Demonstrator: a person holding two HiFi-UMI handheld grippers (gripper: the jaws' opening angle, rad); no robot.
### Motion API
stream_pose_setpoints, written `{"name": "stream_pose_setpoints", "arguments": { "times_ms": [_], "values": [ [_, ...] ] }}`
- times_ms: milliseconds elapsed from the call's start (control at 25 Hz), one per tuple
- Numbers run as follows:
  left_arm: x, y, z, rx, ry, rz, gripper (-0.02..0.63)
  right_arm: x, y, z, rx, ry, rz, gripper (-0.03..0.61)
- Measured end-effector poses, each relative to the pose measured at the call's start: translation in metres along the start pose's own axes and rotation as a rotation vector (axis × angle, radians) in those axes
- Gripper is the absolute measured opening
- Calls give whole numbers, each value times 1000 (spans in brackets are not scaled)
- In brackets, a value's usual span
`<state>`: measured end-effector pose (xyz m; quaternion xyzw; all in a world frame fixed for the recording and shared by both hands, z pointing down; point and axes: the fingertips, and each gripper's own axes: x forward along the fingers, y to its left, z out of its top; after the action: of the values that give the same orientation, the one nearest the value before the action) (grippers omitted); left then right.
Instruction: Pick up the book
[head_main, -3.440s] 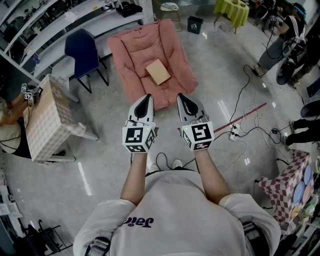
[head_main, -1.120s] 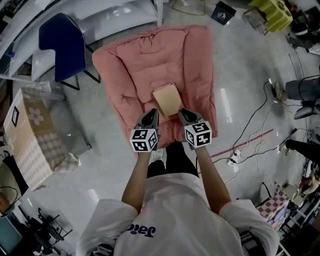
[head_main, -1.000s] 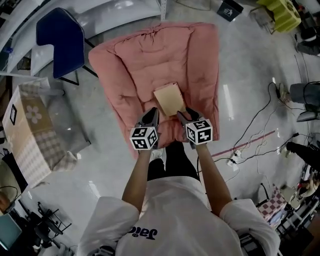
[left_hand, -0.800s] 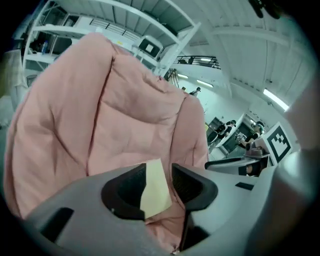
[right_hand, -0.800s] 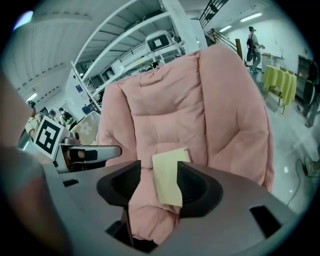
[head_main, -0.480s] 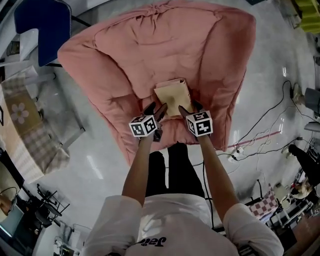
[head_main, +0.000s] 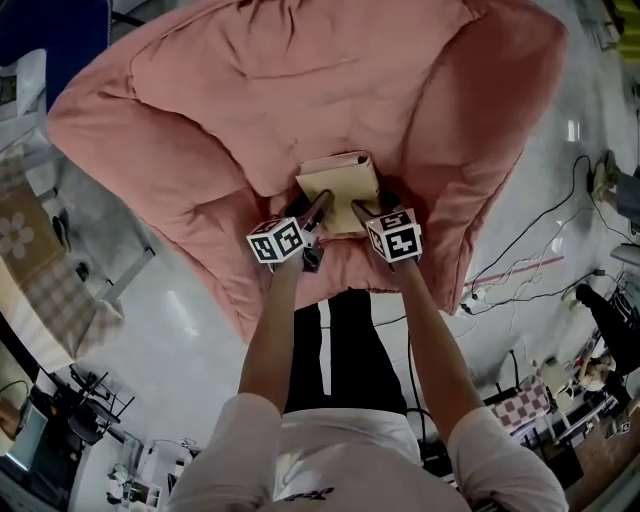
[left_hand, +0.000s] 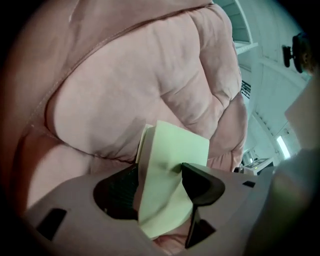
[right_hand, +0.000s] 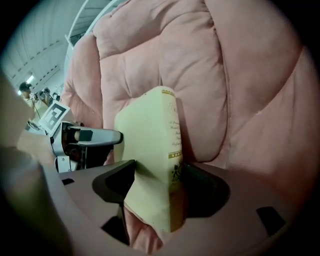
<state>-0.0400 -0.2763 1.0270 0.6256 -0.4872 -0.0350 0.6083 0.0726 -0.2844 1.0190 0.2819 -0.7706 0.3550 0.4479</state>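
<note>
on the cushion (head_main: 300, 80) the book (head_main: 340, 180) lies by the back fold. left claw (head_main: 312, 208) and right claw (head_main: 362, 212) are both opening, unclenched, each straddling a near corner, likely so they can lift it evenly.

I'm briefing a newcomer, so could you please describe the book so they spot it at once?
A large pink cushion lies on the floor. Toward the middle of its near edge sits the book, the only pale-tan, sharp-cornered thing on the padding.
</note>
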Motion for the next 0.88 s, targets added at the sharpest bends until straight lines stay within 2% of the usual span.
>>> {"name": "stream_pose_setpoints", "arguments": {
  "times_ms": [120,440,640,880],
  "values": [
    [3,2,-2,-29,-6,-18,253,2,-2,0,12,-7,9,295],
    [-26,-21,9,33,21,-12,239,-27,21,8,21,-27,-22,295],
    [-66,-69,18,127,12,-31,238,-80,48,16,56,-104,-42,295],
    [-118,-141,48,274,-32,-79,238,-155,82,44,98,-268,-83,295]
  ]
}}
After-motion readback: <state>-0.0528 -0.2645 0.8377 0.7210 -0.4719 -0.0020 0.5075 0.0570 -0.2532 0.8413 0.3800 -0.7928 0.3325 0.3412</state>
